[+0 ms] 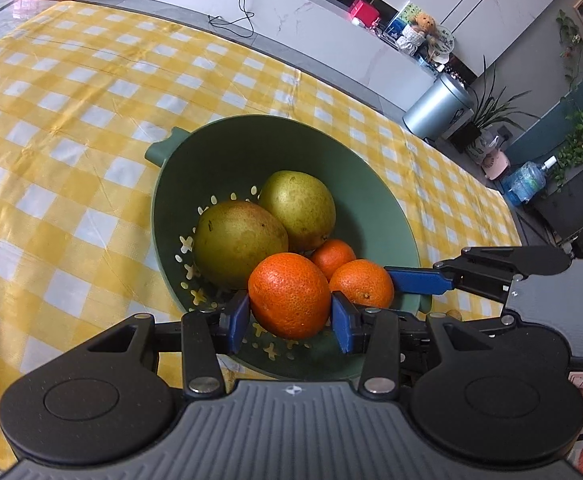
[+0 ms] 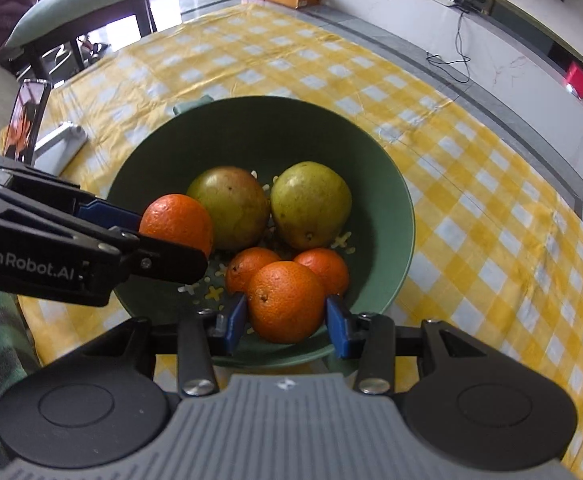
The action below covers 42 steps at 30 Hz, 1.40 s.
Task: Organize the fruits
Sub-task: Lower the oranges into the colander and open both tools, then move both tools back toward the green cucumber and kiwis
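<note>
Room: white cabinets, potted plants, metal bin (image 1: 437, 106) are noted. Surface: yellow checked tablecloth (image 1: 51, 128). Green colander (image 1: 379, 208): 2 pears and 2 small oranges are contained. Left gripper (image 1: 290, 314): clenched on 1 orange (image 1: 289, 294), held over the colander's near edge. Right gripper (image 2: 286, 314): clenched on 1 orange (image 2: 285, 300), likewise placed. Step judged: depositing; lowering, then releasing, is called for next.

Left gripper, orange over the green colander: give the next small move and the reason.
Probably lower it slightly, then open the fingers. The left gripper holds an orange above the green colander, over a bare patch of its perforated floor beside two pears and two oranges. The right gripper holds another orange close by, so keep clear.
</note>
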Each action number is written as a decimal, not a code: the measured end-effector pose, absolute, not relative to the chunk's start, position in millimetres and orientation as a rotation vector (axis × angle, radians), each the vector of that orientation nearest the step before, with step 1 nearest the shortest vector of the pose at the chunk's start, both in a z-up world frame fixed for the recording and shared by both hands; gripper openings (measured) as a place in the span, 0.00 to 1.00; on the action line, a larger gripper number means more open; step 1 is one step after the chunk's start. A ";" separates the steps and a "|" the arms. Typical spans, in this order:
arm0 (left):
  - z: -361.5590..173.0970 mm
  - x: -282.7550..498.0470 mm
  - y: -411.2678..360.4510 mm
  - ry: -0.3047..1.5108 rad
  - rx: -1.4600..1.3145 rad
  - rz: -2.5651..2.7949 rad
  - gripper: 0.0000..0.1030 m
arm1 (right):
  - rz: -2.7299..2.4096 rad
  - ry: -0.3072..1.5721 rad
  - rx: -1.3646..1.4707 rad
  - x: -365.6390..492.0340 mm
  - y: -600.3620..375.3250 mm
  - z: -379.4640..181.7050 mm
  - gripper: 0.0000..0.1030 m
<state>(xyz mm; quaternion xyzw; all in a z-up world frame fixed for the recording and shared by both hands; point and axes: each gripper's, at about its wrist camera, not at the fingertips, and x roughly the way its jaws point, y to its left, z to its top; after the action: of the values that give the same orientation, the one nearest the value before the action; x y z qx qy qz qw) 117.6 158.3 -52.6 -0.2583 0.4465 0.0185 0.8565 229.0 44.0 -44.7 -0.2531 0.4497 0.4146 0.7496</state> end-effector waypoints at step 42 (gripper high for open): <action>-9.5 105.2 122.1 0.855 -0.377 0.113 0.71 | 0.834 0.819 -0.492 203.8 12.0 -2.6 0.68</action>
<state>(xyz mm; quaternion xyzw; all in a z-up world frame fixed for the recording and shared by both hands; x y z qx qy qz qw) 105.2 122.1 -9.5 -0.1816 0.4120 0.0544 0.8912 203.8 12.0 -2.6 -0.2300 0.3825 0.3896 0.8056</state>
